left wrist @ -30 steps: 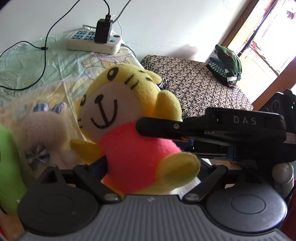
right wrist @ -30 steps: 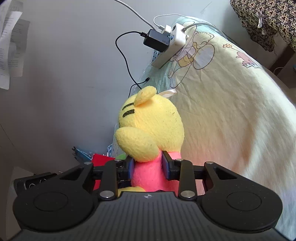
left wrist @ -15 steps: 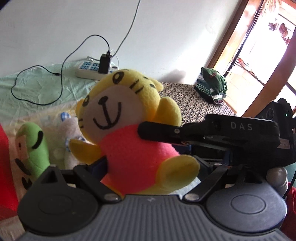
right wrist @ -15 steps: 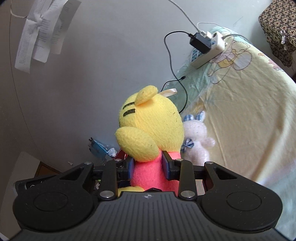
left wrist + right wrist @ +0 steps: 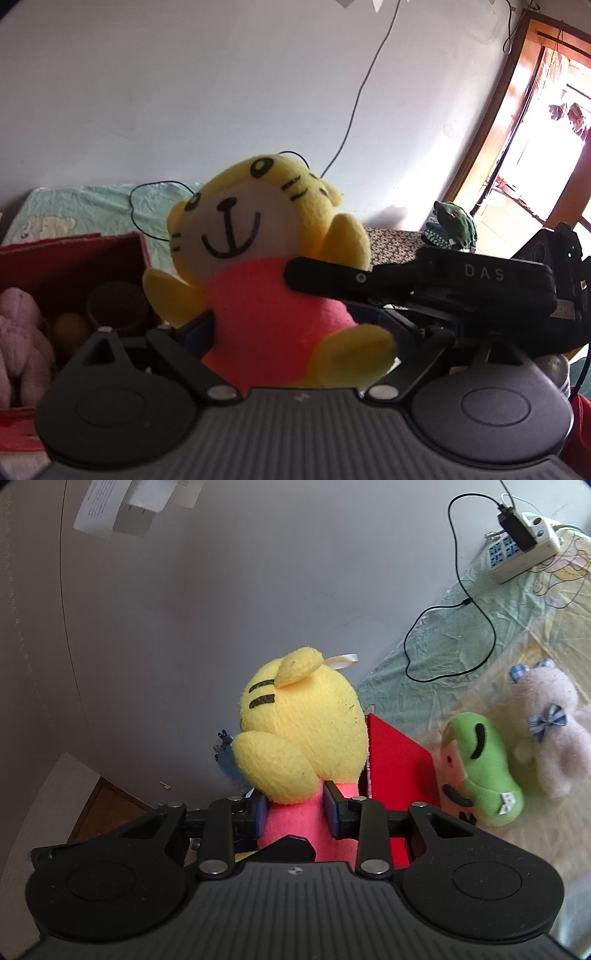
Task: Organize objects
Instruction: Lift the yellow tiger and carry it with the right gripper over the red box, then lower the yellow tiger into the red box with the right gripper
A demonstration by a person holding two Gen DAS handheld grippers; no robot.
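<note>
Between both pairs of tongs, left gripper (image 5: pixel 291 343) and right gripper (image 5: pixel 295 805) each clamped on its pink belly, your yellow tiger plush (image 5: pixel 258 266) has swung from the bed toward the red box (image 5: pixel 74 258) just left, seemingly ready for dropping in.

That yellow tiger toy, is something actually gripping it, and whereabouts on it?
Yes. Both grippers hold the yellow tiger plush by its pink body: the right gripper pinches it just under the head, and the left gripper clamps it low, near the legs.
</note>
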